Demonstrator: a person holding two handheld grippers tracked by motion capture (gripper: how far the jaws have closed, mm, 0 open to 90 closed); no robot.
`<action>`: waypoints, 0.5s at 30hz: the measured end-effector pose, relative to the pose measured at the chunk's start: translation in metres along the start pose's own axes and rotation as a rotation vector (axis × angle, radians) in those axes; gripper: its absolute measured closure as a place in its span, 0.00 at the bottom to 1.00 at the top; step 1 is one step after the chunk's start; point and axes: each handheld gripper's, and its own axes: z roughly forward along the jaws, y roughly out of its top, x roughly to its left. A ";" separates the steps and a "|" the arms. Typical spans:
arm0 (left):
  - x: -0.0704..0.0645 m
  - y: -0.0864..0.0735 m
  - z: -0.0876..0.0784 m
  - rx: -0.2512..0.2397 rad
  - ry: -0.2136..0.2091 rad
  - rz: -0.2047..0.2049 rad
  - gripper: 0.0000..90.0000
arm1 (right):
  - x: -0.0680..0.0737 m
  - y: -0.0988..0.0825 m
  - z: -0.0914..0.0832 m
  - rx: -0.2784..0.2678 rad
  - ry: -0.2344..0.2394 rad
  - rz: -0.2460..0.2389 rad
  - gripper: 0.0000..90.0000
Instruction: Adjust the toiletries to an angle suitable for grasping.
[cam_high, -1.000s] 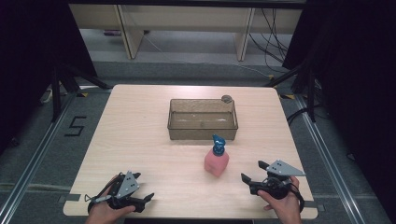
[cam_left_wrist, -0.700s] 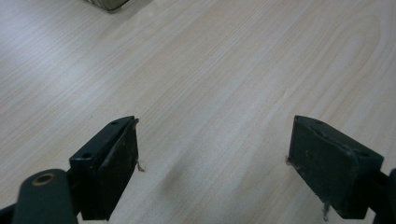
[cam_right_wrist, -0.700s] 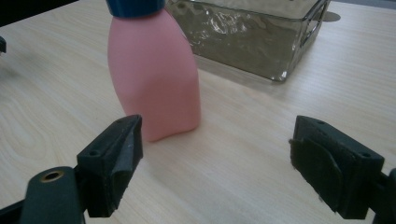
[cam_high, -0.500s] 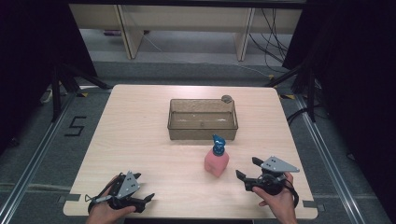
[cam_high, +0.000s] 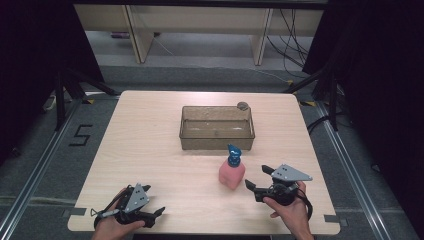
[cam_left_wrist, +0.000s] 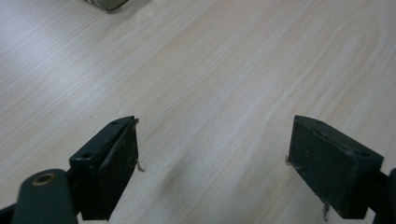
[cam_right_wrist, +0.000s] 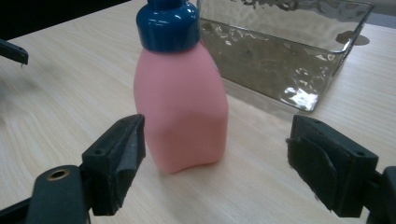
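A pale wooden tabletop (cam_high: 150, 145) is seen, with a clear bin (cam_high: 217, 127) at its middle and a pink bottle (cam_high: 232, 171) with a blue cap (cam_right_wrist: 168, 24) standing just in front. The right tongs (cam_high: 257, 186) are held wide beside the bottle; the left tongs (cam_high: 152, 216) are spread over bare wood. A grasp would best be centred on the bottle's body, squarely. The small round object (cam_high: 242, 105) behind the bin cannot be identified.
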 end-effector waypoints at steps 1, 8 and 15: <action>0.000 0.000 0.000 0.000 0.000 0.000 0.17 | 0.000 0.000 0.000 0.000 0.000 0.000 0.23; 0.000 0.000 -0.001 -0.004 0.001 -0.004 0.17 | 0.002 0.003 0.004 0.005 0.002 0.003 0.23; 0.000 0.000 -0.001 -0.003 0.000 -0.002 0.17 | 0.005 0.006 0.006 0.001 0.013 0.013 0.23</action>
